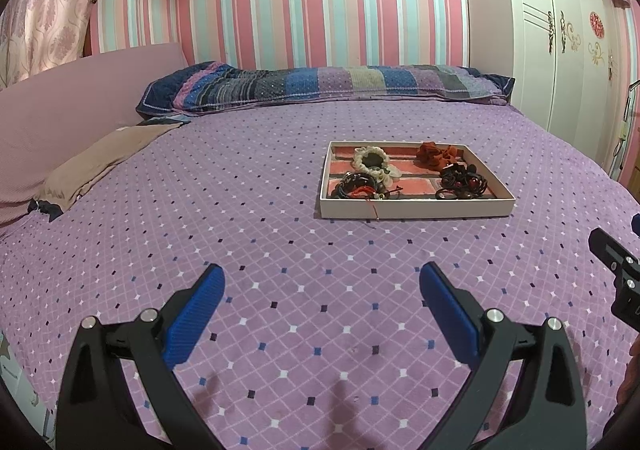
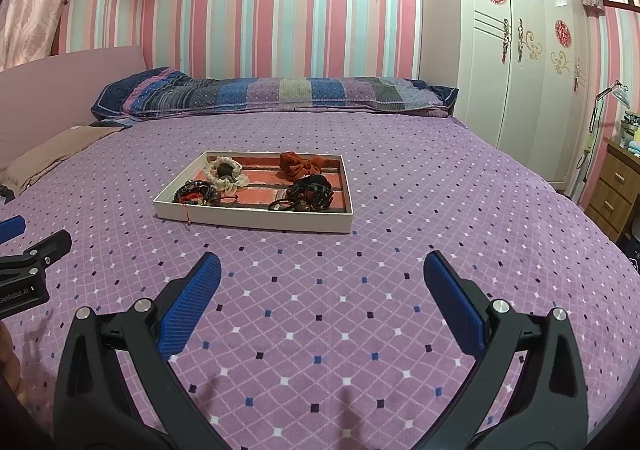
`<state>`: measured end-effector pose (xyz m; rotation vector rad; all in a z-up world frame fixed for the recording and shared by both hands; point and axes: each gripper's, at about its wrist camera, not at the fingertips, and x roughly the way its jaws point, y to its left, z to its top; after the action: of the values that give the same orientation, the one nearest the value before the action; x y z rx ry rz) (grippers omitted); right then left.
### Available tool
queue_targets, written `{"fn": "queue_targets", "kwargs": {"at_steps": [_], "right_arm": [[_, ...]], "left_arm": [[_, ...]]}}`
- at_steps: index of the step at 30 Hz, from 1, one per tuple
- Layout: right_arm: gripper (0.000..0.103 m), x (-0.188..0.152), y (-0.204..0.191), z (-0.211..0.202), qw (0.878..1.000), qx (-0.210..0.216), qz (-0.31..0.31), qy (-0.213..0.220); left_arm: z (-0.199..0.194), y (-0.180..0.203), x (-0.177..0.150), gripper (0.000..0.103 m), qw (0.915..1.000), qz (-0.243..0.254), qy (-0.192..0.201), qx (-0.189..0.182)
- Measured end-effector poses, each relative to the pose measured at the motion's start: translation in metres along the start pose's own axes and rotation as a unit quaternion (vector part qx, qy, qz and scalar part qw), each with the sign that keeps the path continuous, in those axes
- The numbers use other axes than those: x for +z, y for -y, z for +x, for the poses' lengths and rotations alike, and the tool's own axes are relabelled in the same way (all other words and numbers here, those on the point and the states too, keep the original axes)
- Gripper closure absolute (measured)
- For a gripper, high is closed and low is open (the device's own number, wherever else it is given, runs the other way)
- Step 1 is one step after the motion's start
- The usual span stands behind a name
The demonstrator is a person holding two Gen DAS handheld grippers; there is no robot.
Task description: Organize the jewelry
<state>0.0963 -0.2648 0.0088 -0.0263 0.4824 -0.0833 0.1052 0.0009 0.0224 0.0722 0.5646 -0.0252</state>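
Both sets of jaws released, nothing held: left gripper [image 1: 322, 282] and right gripper [image 2: 322, 272] hover over the bed [image 2: 400, 310]. Tray [image 2: 256, 219] sits mid-bed, well ahead; cream scrunchie [image 2: 226, 172], rust scrunchie [image 2: 300, 164], dark bracelets [image 2: 308, 194] inside.

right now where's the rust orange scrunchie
The rust orange scrunchie lies in the far right corner of the tray on the bed, right of the cream scrunchie, behind a tangle of dark hair ties.
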Motion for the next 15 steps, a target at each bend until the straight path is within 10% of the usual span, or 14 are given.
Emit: {"fn": "queue_targets", "kwargs": {"at_steps": [15], "right_arm": [[0.004, 0.0013, -0.0030, -0.0009, 1.000, 0.000, -0.002, 0.000]], "left_arm": [[0.0009, 0.0013, 0.0005, 0.007, 1.0000, 0.002, -0.004, 0.000]]}}
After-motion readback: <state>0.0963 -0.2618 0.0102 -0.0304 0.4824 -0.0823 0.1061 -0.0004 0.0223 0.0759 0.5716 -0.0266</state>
